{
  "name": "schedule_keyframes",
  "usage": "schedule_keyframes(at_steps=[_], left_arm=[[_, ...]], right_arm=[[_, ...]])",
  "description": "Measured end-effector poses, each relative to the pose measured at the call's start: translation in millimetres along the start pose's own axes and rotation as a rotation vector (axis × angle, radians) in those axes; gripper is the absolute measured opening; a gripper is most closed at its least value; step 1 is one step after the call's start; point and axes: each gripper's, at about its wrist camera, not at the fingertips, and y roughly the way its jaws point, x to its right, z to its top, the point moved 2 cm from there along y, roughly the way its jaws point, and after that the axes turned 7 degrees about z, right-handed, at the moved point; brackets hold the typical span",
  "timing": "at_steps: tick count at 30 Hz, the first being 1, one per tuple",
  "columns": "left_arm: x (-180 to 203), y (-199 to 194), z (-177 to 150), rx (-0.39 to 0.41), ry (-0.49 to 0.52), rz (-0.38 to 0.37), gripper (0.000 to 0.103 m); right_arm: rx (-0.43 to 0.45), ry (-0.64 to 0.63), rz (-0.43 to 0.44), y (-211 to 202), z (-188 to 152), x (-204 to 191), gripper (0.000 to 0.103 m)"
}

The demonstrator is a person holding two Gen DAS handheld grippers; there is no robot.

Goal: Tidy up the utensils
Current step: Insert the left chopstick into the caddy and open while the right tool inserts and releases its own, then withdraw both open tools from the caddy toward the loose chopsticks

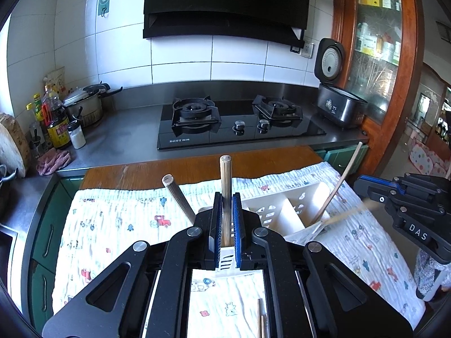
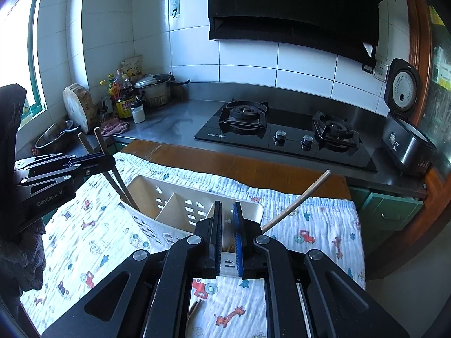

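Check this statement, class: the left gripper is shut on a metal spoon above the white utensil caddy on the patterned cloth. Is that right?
Not quite. The left gripper is shut on a wooden chopstick, not a metal spoon, as the left wrist view shows. It is above the white utensil caddy on the patterned cloth.

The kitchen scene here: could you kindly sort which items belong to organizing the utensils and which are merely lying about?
Job:
left gripper
right gripper
chopsticks
white utensil caddy

Lying about:
gas stove
rice cooker
pressure cooker
sauce bottles
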Motion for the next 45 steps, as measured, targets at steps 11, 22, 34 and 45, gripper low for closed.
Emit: schedule_keyframes(at_steps=[11, 22, 34, 45], left_arm=[[0.4, -22.1, 1.9, 0.039, -0.011, -0.006, 0.029], [1.1, -83.9, -14.5, 0.13, -0.005, -0.023, 0.052], [-7.1, -128.6, -84.8, 0.117, -0.033, -0.045, 0.068], [-27.0, -136.3, -164.0, 0.034, -0.086, -0.009, 0.07]], right_arm=[[0.058, -0.004, -0.027, -24.4, 3.4, 0.3, 0.036], [0.134, -0.038, -0.072, -78.4, -8.0, -12.0, 0.058], [0.15, -0.049, -0.047, -116.2, -58.1, -41.1, 0.075], [0.081, -0.01, -0.007, -111.5, -134.7, -61.5, 0.079]])
